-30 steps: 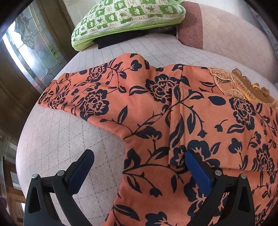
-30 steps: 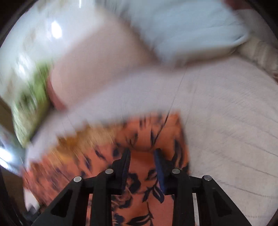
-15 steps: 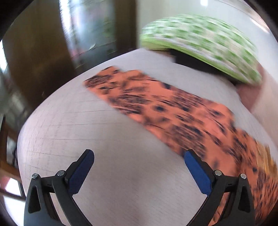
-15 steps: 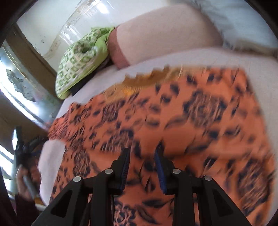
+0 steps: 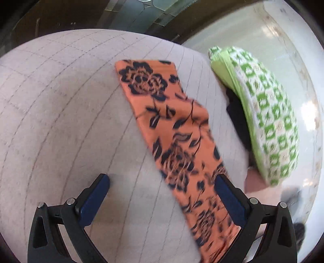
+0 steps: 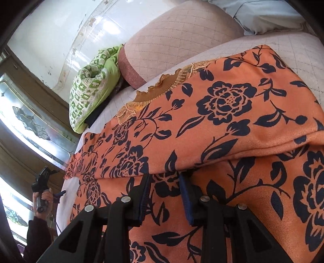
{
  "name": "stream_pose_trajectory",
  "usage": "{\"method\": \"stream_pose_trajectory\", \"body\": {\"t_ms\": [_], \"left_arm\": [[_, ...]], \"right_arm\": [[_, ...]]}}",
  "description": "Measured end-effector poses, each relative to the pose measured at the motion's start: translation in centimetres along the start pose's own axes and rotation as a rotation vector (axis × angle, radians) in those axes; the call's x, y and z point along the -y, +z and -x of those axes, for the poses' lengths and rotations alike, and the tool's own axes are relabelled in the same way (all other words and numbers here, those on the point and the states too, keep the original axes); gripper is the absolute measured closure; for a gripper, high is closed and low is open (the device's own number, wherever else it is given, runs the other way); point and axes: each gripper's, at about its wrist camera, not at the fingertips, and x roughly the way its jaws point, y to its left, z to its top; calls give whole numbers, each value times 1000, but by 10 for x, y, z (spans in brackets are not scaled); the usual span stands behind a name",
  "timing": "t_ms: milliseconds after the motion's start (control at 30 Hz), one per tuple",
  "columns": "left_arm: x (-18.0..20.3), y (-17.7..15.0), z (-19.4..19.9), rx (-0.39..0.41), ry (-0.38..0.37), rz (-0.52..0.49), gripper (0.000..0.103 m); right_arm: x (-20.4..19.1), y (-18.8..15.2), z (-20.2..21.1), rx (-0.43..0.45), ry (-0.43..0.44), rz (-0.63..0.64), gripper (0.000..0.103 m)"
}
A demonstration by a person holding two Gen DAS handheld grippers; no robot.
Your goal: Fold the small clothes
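An orange garment with dark blue flowers (image 6: pixel 222 121) lies spread on a pale quilted bed (image 5: pixel 60 121). One side is folded over, and the fold's edge runs across just ahead of my right gripper (image 6: pixel 165 178). That gripper hovers low over the cloth, its jaws a narrow gap apart with nothing pinched. A gold lace collar (image 6: pixel 162 87) shows at the far edge. In the left wrist view one sleeve (image 5: pixel 162 113) stretches flat from the middle to the lower right. My left gripper (image 5: pixel 162 179) stands wide open over the sleeve's near part, holding nothing.
A green-and-white pillow (image 5: pixel 267 113) lies beside the sleeve on something dark. A pink quilted bolster (image 6: pixel 178 40) and a pale pillow (image 6: pixel 267 14) sit behind the garment. A wooden door with patterned glass (image 6: pixel 30 119) stands past the bed edge. A hand (image 6: pixel 41 199) shows at far left.
The left gripper swung sideways from the garment's body out to the sleeve and rolled. The right gripper moved from the garment's edge to over its middle. Both gaps look unchanged.
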Motion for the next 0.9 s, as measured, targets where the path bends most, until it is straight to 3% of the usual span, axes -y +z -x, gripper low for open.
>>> {"method": "stream_pose_trajectory", "body": {"t_ms": [100, 267, 367, 433, 467, 500, 567, 633, 900], "left_arm": [[-3, 15, -10, -13, -76, 34, 0], [7, 33, -23, 8, -108, 54, 1], [13, 39, -30, 34, -91, 34, 11], [16, 42, -34, 58, -69, 17, 34], [16, 44, -39, 47, -82, 14, 71], [10, 45, -51, -5, -128, 42, 95], [-5, 44, -67, -49, -196, 112, 96], [-11, 43, -66, -18, -245, 154, 96], [48, 27, -18, 131, -146, 3, 97]], "right_arm": [[1, 1, 0, 3, 7, -7, 70], [5, 0, 0, 8, 22, -19, 70], [7, -1, 0, 11, 31, -31, 70], [8, -1, 0, 12, 36, -35, 70], [8, 0, 0, 13, 38, -36, 70], [9, 0, 0, 13, 41, -39, 70], [10, 0, 1, 15, 51, -46, 70], [12, -1, 0, 16, 62, -53, 70], [17, -1, 2, 18, 83, -78, 70]]}}
